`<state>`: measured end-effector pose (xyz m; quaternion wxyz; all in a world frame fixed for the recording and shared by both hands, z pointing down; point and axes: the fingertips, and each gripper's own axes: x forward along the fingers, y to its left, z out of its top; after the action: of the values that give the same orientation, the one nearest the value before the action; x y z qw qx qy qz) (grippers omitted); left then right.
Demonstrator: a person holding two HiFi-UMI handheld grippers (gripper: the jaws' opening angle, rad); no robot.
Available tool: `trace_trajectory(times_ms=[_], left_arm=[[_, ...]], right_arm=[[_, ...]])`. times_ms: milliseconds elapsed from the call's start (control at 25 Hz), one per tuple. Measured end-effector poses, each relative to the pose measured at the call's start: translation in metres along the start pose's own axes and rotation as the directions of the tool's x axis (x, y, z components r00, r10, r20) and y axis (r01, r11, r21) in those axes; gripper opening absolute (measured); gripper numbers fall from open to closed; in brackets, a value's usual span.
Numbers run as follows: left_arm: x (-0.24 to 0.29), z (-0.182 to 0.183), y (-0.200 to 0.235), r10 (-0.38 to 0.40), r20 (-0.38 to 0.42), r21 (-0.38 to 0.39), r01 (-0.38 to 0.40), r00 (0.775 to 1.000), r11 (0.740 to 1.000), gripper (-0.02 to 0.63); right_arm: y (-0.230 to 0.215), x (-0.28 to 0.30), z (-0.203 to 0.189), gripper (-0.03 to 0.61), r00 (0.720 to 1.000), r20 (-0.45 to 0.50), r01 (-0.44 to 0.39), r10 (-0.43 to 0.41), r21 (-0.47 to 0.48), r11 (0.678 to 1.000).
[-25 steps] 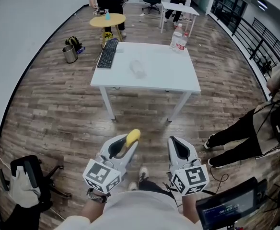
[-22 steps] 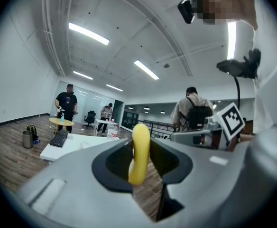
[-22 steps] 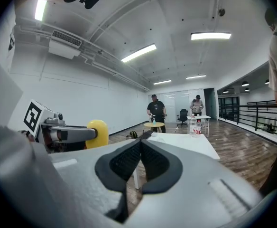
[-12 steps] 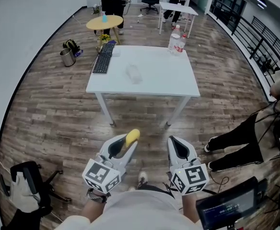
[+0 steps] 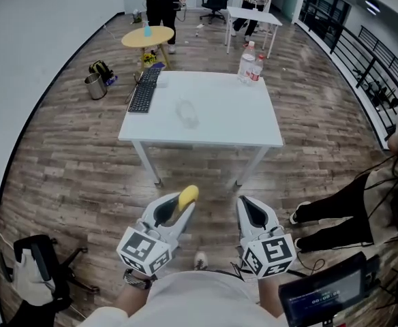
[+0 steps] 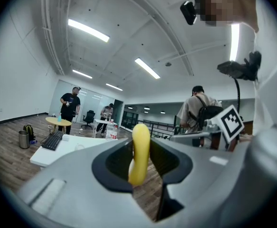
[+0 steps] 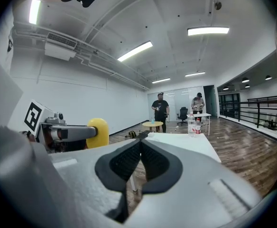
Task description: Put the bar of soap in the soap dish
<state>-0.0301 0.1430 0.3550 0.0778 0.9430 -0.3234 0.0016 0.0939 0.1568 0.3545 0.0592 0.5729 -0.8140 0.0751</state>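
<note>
White table (image 5: 212, 131) up ahead, black keyboard (image 5: 142, 95) along its left edge, two water bottles (image 5: 249, 67) at the far side. Round yellow table (image 5: 148, 37) behind it, metal bin (image 5: 96, 86) on the floor.

Side by side and pointing forward, the person's two grippers sit level. The left gripper (image 5: 183, 208) clamps a yellow bar of soap (image 5: 189, 194) on edge between its jaws. Just to its right, the right gripper (image 5: 247, 208) is empty, jaws pressed together.
</note>
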Motion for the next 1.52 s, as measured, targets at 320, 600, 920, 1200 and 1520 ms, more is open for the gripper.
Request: trace_trajectory(times_ms=[320, 600, 920, 1200, 1520], left_arm=[[0.017, -0.001, 0.001, 0.031, 0.003, -0.007, -0.031, 1.0, 1.0, 0.123], [0.019, -0.006, -0.002, 0.054, -0.004, -0.026, -0.054, 0.999, 0.998, 0.123], [0.018, -0.008, 0.003, 0.09, -0.018, -0.039, -0.091, 0.996, 0.995, 0.123], [0.027, -0.008, 0.006, 0.077, -0.022, -0.046, -0.078, 0.997, 0.996, 0.123], [0.038, -0.004, 0.016, 0.062, -0.014, -0.046, -0.062, 0.998, 0.997, 0.123]], right_arm=[[-0.018, 0.011, 0.001, 0.002, 1.0, -0.002, -0.031, 0.031, -0.014, 0.999], [-0.024, 0.014, -0.001, 0.002, 0.998, -0.013, -0.055, 0.055, -0.011, 0.998], [-0.025, 0.016, -0.004, 0.002, 0.997, -0.034, -0.072, 0.071, -0.006, 0.997], [-0.032, 0.021, 0.0, 0.002, 0.998, -0.031, -0.06, 0.06, -0.007, 0.998], [-0.041, 0.03, 0.001, 0.002, 0.999, -0.035, -0.037, 0.037, -0.006, 0.999]])
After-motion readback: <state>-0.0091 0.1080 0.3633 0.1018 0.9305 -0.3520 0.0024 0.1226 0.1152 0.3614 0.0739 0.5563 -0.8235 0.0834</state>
